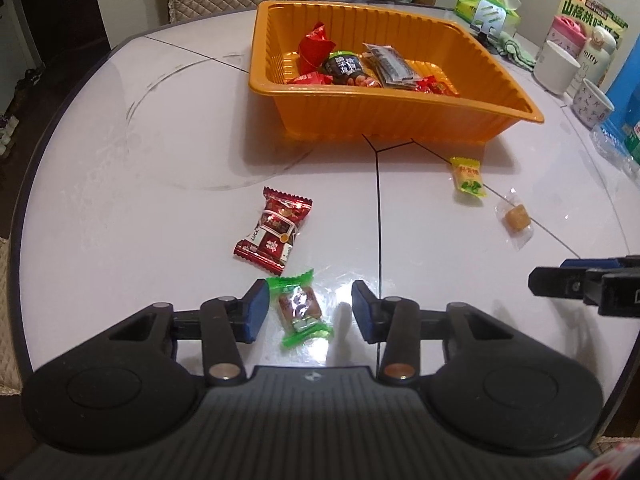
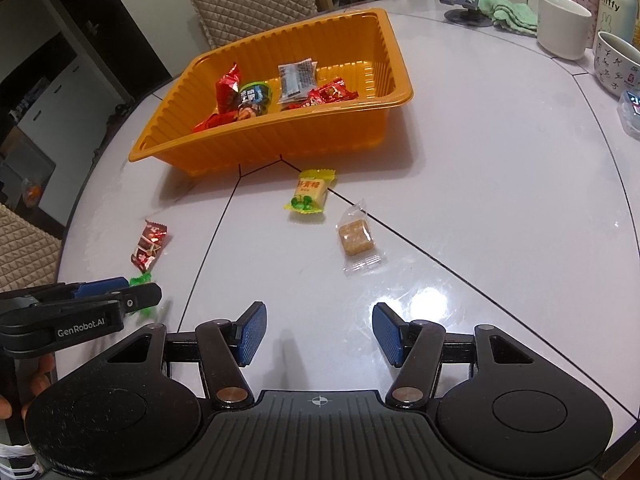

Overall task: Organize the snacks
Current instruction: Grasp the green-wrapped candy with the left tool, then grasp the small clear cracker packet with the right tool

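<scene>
The left claw (image 1: 310,312) hangs low over the bench (image 1: 120,184) with the green-wrapped candy (image 1: 301,308) lying between its blue pads. The left pad (image 1: 256,312) sits right against the wrapper's edge, while the other pad stands clear of it, so the claw is released, not yet gripping. The candy's long axis runs from its upper twist toward the lower one, roughly along the line the claw points, so the pads would meet its two long sides, which looks a sound way to take it.

The right claw (image 2: 319,334) is also released, with bare bench between its pads. The clear-wrapped brown square (image 2: 356,238) lies ahead of it, slightly to the right, with the yellow candy (image 2: 310,194) beyond that (both nearer this hand than the other). The dark red packet (image 1: 274,227) lies just past the green one, nearer the left hand.

The orange tray (image 1: 400,114), already holding several snacks, stands farther back. The left view alone shows the candy between the pads; the right view shows only green wrapper ends past the left claw's side.
</scene>
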The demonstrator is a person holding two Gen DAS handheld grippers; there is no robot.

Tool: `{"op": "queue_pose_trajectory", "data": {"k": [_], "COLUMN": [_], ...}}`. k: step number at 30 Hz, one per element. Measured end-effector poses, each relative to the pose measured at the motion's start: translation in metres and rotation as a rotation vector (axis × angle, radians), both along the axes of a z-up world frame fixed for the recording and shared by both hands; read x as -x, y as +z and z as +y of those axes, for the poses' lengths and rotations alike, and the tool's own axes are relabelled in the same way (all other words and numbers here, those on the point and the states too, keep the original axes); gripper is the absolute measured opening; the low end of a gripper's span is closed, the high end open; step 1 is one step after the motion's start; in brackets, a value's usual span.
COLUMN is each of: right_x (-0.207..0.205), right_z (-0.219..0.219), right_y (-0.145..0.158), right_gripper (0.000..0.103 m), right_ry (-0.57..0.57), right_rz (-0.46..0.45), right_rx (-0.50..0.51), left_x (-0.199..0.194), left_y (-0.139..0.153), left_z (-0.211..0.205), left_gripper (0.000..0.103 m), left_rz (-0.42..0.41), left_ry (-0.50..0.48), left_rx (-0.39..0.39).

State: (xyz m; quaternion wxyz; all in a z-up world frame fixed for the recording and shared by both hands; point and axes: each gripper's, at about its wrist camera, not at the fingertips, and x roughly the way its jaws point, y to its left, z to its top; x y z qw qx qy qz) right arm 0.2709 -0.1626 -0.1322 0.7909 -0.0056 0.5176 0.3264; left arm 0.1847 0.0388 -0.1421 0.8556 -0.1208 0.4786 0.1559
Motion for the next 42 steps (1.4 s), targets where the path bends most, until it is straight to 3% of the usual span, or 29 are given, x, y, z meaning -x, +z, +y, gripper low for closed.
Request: {"op": "queue_pose_trajectory", "data": {"k": [8,24,42], "right_x": [-0.005,-0.008,-0.029], "right_z": [0.000,-0.001,0.010], "right_y": [-0.003,-0.002,-0.012], "right_gripper": [0.059,0.059,0.058], "right_ry": [0.012,0.014,0.072], "right_rz": [0.007,-0.026,-0.204], "right_rx": [0.002,-0.004,0.024], "left_x": [-0.001,0.002,0.003], "left_y": [-0.007,0.002,0.023], "left_z": [-0.003,-0.004,0.012], "left_gripper": [0.020,0.018,0.018], "left_rz": [0.027,0.007,-0.036], "left_ry": [-0.014,-0.038,0.007], "left_rx": [-0.043,-0.050,-0.065]}}
